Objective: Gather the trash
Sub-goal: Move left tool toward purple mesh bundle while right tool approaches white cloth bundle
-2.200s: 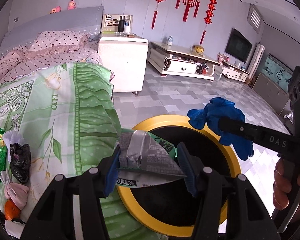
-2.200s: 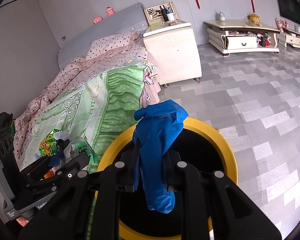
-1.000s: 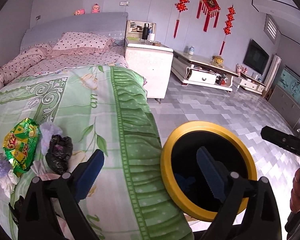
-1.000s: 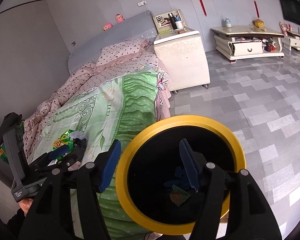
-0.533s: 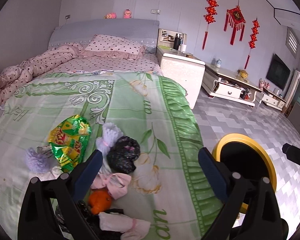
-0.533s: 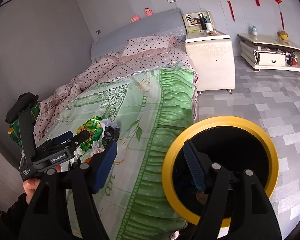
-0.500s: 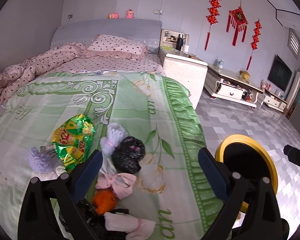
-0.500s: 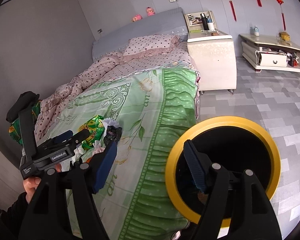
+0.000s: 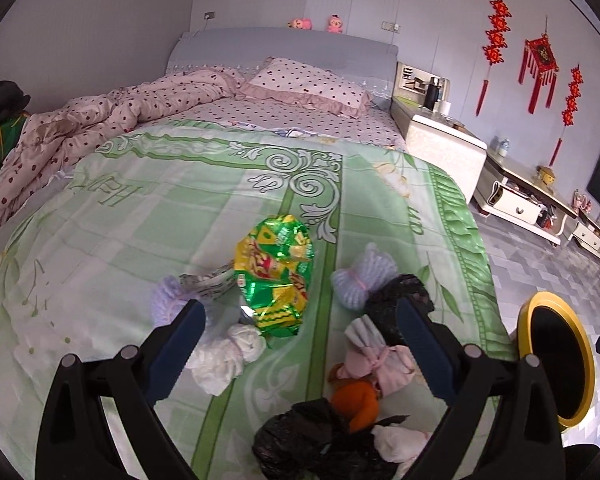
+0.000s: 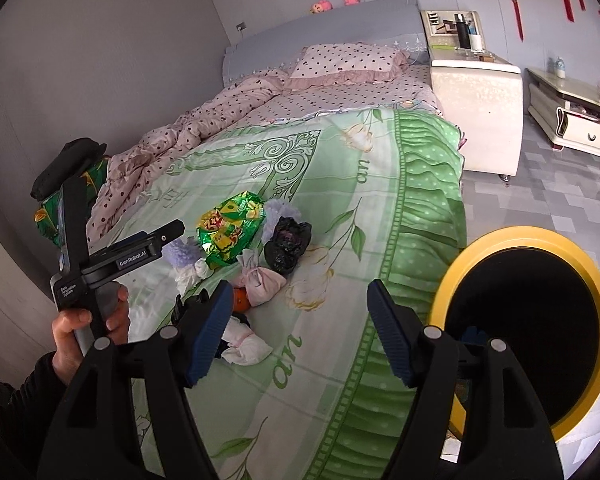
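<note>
A heap of trash lies on the green bedspread (image 9: 140, 220): a shiny green and yellow snack bag (image 9: 276, 276), a crumpled black bag (image 9: 396, 300), white and pink tissue wads (image 9: 224, 356), an orange peel (image 9: 358, 402) and a black plastic bag (image 9: 308, 440). My left gripper (image 9: 298, 350) hangs open just above the heap, nothing between its fingers. My right gripper (image 10: 300, 332) is open and empty over the bed's near edge, right of the same heap (image 10: 256, 256). The yellow-rimmed black bin (image 10: 528, 324) stands on the floor beside the bed.
A pink dotted quilt (image 9: 100, 120) and pillow (image 9: 308, 84) fill the bed's far end. A white nightstand (image 10: 476, 112) stands by the headboard, a low TV cabinet (image 9: 524, 196) along the wall. Grey tiled floor (image 10: 560, 192) lies right of the bed. A hand (image 10: 88, 320) holds the left gripper's handle.
Both grippers swung left from above the bin to over the bed. The trash heap now sits under the left gripper, and the bin has slid to the right edge of both views.
</note>
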A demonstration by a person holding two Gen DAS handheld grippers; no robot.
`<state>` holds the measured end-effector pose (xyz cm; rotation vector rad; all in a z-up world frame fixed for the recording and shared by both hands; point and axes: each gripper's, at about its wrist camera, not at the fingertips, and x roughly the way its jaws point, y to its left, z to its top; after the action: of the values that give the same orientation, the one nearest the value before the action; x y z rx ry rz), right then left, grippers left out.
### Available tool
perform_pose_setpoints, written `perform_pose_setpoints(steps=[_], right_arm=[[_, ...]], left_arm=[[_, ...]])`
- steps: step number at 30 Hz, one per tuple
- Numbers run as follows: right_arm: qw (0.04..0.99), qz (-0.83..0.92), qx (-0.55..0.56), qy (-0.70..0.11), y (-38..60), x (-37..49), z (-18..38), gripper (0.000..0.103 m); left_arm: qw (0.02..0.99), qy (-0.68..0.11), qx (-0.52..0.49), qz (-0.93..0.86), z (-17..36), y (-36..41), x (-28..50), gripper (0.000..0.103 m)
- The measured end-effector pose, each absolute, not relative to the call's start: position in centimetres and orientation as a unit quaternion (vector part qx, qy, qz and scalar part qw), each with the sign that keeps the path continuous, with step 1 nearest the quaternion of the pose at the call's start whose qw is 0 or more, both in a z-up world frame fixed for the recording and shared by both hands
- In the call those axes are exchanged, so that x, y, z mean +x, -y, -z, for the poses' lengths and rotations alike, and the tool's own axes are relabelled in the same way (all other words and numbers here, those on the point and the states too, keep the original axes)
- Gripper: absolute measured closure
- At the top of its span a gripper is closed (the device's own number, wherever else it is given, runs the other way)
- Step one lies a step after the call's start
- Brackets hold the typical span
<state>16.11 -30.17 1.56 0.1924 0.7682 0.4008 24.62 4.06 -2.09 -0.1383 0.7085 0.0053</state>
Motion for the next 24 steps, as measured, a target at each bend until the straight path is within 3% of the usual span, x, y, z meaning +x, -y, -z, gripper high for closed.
perform_pose_setpoints(steps=[24], right_arm=[[0.841, -0.254, -0.015, -0.478, 18.9, 18.9, 8.1, 0.038]], left_arm=[[0.907, -0.393, -0.12, -0.092, 8.4, -14.8, 27.7, 0.01]])
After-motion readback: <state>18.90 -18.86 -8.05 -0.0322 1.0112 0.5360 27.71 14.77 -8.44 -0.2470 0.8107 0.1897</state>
